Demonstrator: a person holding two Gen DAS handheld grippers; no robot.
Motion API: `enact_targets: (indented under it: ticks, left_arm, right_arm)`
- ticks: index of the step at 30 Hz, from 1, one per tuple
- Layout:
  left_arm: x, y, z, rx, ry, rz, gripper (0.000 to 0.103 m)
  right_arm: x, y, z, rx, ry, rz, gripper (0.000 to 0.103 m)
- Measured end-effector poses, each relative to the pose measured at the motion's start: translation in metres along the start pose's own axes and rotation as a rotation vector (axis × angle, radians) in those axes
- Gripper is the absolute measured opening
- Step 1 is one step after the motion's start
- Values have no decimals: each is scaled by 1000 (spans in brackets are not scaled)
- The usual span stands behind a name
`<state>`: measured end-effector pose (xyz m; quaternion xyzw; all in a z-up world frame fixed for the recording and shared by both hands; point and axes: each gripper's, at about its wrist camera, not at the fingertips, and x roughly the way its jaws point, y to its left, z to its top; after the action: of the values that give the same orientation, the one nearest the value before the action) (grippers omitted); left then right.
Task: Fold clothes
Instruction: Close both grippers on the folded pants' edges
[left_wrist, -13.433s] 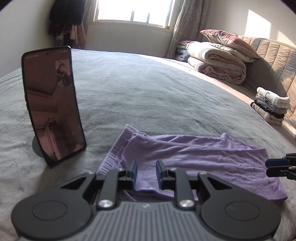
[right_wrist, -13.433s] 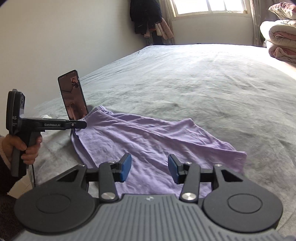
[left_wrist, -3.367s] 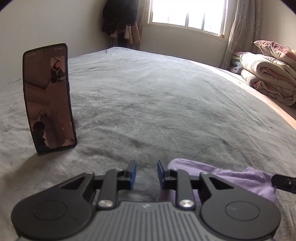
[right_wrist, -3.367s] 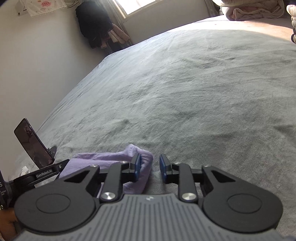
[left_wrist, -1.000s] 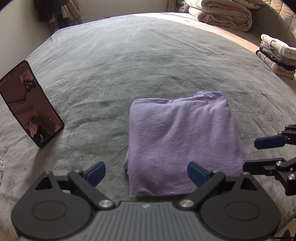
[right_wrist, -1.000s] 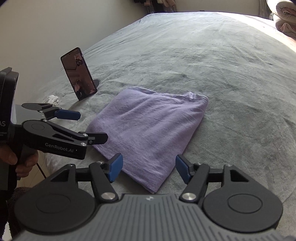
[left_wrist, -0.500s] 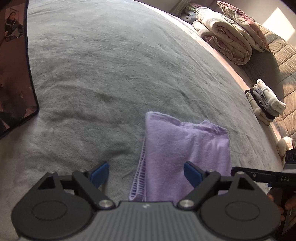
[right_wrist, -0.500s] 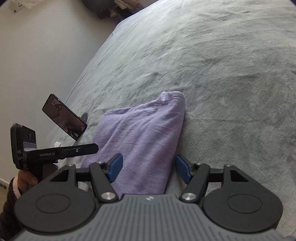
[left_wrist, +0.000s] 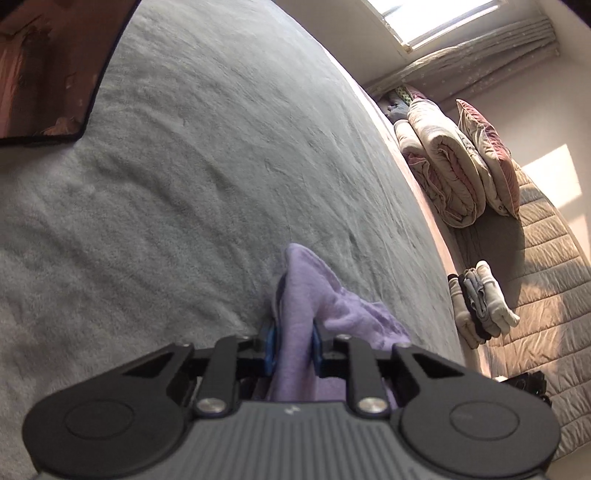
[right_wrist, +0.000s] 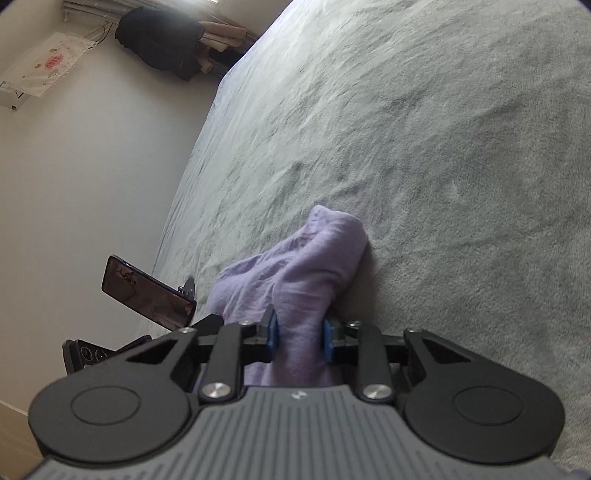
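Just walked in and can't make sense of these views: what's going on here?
A person is folding clothes on a bed with a tool in each hand. The left tool and right tool are each closing on the folded purple garment, its cloth bunched between the pads. A phone stands propped nearby, and a stack of folded clothes lies by the headboard.

Both grippers' jaws closing, tilted down.
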<state>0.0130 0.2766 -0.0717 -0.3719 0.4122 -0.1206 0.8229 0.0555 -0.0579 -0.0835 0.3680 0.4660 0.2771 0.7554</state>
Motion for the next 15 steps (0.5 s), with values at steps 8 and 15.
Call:
enact_targets:
  ticks: [8,15]
  left_arm:
    - [2,-44,-11,3,-85,-18,14]
    - [33,-111,-20,71,-97,-73,14]
  right_arm:
    - [-28,8,13,-43,-46,23,20]
    - [-95,0,50,-62,-148,13,19]
